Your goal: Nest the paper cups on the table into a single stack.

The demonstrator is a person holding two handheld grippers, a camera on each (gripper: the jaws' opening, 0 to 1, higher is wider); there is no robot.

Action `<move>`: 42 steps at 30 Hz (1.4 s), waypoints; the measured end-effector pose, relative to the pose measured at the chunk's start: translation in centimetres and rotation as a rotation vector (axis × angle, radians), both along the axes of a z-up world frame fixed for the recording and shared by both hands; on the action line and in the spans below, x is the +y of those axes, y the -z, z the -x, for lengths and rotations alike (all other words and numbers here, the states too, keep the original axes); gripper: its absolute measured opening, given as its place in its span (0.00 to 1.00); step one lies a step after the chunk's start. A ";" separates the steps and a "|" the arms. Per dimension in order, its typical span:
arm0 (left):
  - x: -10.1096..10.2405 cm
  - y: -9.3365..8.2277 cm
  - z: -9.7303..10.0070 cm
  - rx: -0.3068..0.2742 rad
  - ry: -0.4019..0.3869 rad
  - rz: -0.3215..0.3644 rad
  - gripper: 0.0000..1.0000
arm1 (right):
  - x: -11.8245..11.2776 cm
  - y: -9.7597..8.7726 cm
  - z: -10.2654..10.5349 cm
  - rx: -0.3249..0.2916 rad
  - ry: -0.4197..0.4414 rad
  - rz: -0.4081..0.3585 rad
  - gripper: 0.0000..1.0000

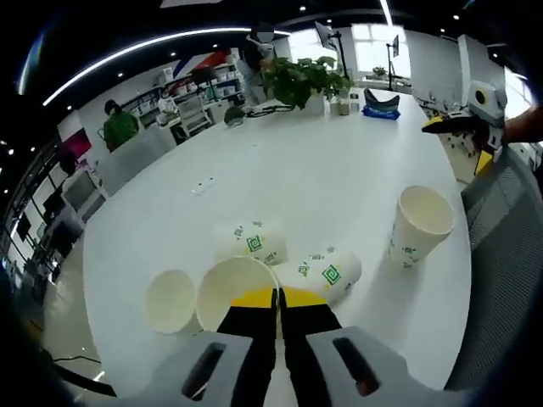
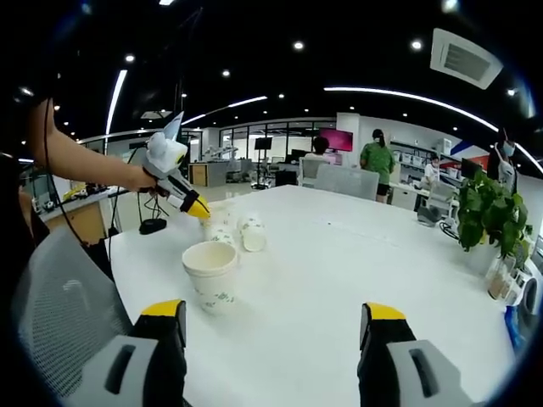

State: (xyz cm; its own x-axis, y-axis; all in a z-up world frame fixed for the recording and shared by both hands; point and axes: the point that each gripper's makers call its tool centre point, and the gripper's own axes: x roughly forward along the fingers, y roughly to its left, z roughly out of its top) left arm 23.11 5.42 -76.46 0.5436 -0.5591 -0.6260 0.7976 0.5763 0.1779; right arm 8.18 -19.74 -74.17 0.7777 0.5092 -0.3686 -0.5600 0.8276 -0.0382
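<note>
Thin, light paper cups (image 1: pixel 254 242) are scattered on the table (image 1: pixel 322 178). One cup's rim (image 1: pixel 236 290) is pinched by the closed left gripper (image 1: pixel 277 297) (easily crushed); the right gripper (image 2: pixel 270 326) is held open.

Open office, white table (image 2: pixel 339 254), potted plant (image 1: pixel 299 80), ceiling strip lights (image 2: pixel 399 93), grey chair (image 2: pixel 59 297)

An open-plan office. A big white table (image 1: pixel 339 178) carries a potted plant (image 1: pixel 299 80) at its far edge, with monitors (image 1: pixel 331 36), shelves (image 1: pixel 199 89) and strip lights (image 2: pixel 407 95) beyond. A mesh chair (image 2: pixel 51 297) stands at the table's near corner.
</note>
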 end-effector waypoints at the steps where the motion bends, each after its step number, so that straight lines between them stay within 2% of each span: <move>1: 0.0 -0.1 0.1 -0.004 0.002 -0.004 0.00 | 0.0 0.0 0.0 -0.001 -0.002 0.000 0.85; 16: 0.8 -3.1 1.2 -0.017 -0.059 -0.004 0.00 | 0.3 -0.4 0.1 -0.013 -0.011 -0.022 0.88; 23: 0.8 -5.7 2.0 -0.033 -0.063 0.001 0.00 | 0.7 -0.3 0.3 -0.014 -0.037 -0.014 0.90; 28: 0.6 -6.9 2.6 -0.033 -0.064 0.020 0.00 | 1.0 -0.2 0.4 -0.013 -0.051 -0.012 0.92; 32: -0.4 -8.1 3.6 -0.038 -0.041 0.037 0.00 | 1.2 -0.2 0.5 -0.013 -0.062 -0.015 0.95; 37: -3.0 -9.9 5.7 -0.043 0.027 0.050 0.00 | 1.7 -0.1 0.7 -0.008 -0.089 -0.017 1.00; 42: -5.2 -10.9 7.1 -0.053 0.086 0.053 0.00 | 1.9 0.2 0.9 -0.002 -0.105 -0.010 1.00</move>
